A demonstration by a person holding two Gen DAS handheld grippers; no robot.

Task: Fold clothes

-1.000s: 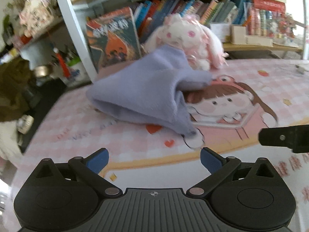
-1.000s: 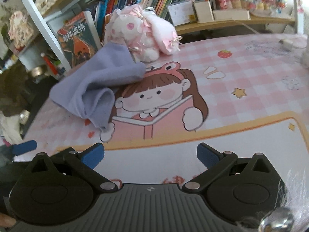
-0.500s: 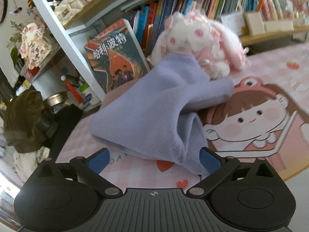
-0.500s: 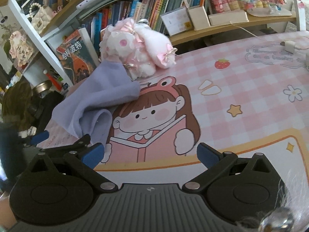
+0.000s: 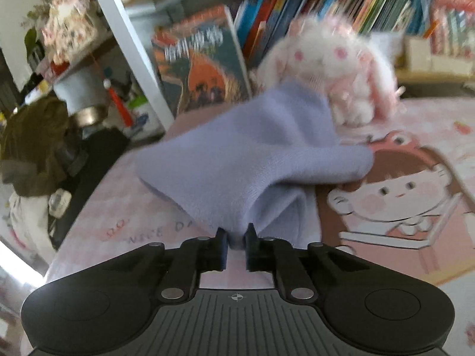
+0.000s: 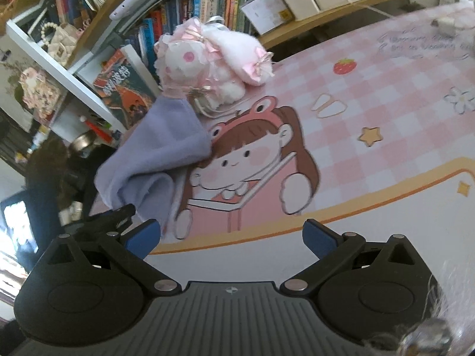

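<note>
The left gripper [image 5: 236, 238] has just closed, pinching the near edge of the lilac fleece cloth [image 5: 237, 160]; right gripper [image 6: 228, 237] gapes empty beside it. Soft, light, floppy: best held by corners

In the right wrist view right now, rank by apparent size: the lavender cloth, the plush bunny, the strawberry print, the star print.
1. lavender cloth, though it lies nearer the camera, which flatters it.
2. plush bunny, somewhat smaller.
3 and 4. strawberry print and star print: both tiny and look alike, so I will not rank them.
</note>
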